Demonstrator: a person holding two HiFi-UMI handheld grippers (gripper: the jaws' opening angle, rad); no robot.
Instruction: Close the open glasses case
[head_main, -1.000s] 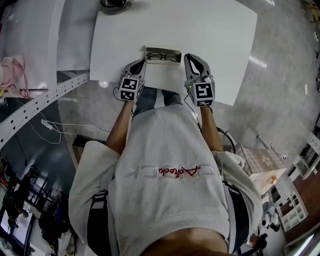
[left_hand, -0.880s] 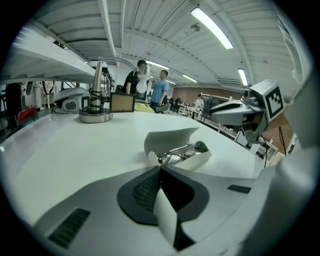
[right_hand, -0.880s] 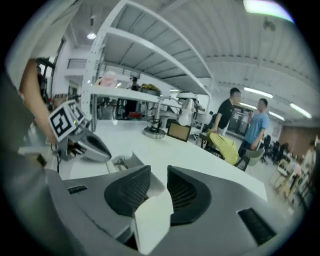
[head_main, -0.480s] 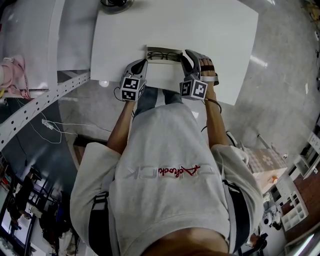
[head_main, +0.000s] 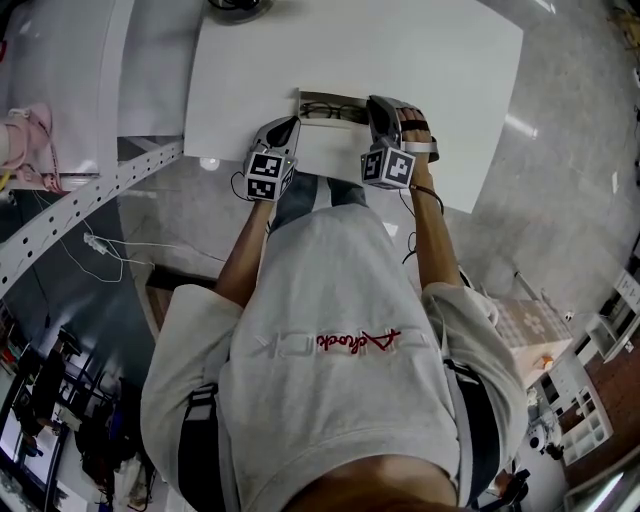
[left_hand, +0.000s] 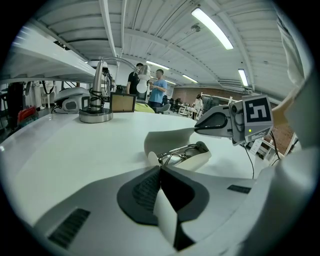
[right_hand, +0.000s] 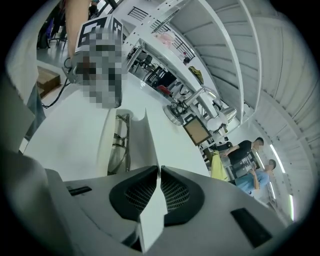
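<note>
The open white glasses case (head_main: 328, 112) lies on the white table (head_main: 430, 60) with dark-framed glasses (left_hand: 181, 151) in its tray. Its white lid flap (left_hand: 167, 137) curves up from the tray's far side. My left gripper (head_main: 289, 124) is at the case's left end; in the left gripper view its pads (left_hand: 145, 190) are shut on a white panel of the case. My right gripper (head_main: 379, 106), rolled on its side at the right end, has just been closing. The lid flap (right_hand: 150, 150) is pinched between its pads, with the glasses (right_hand: 119, 145) beside the flap.
A metal stand (left_hand: 96, 107) with a round base sits at the table's far edge (head_main: 236, 8). The table's near edge (head_main: 330, 178) runs just behind both grippers. People stand far off across the room (left_hand: 150, 85).
My right gripper rolled onto its side, sank toward the case's right end and now has the lid flap between its jaws. The left gripper kept still.
</note>
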